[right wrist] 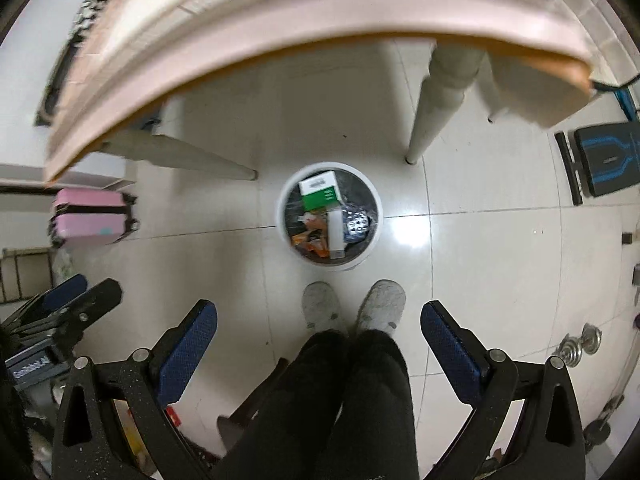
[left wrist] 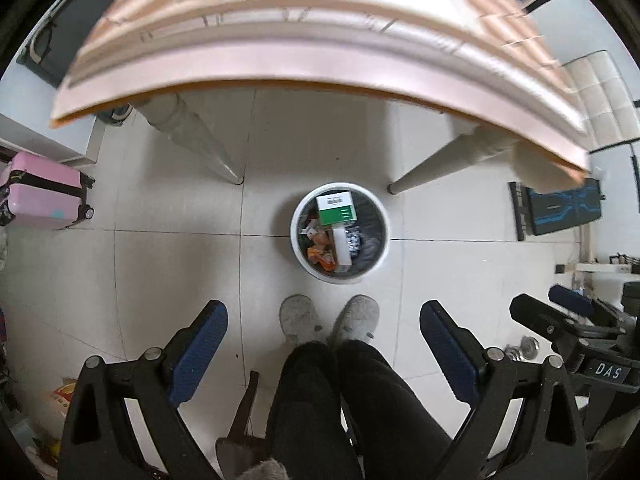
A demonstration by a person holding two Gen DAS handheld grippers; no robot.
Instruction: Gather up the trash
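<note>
A round white trash bin [left wrist: 379, 216] [right wrist: 370, 196] stands on the tiled floor far below both grippers, just in front of the table. Inside it lie a green and white box [left wrist: 336, 210] [right wrist: 320, 194], a white bottle [left wrist: 342, 248] [right wrist: 335, 234], orange wrappers [left wrist: 320, 256] [right wrist: 310, 242] and a dark patterned packet [left wrist: 354, 240] [right wrist: 358, 222]. My left gripper [left wrist: 322, 312] points straight down, open, with nothing between its blue pads. My right gripper [right wrist: 320, 312] also points down, open and empty. The right gripper's fingers [left wrist: 536, 312] show at the right edge of the left wrist view.
A pale wooden table [left wrist: 280, 68] [right wrist: 280, 32] with white legs juts over the floor above the bin. A person's black trousers and grey slippers [left wrist: 298, 316] [right wrist: 320, 304] stand below the grippers. A pink suitcase [left wrist: 40, 196] [right wrist: 88, 216] sits left, a black and blue mat [left wrist: 560, 210] [right wrist: 604, 160] right.
</note>
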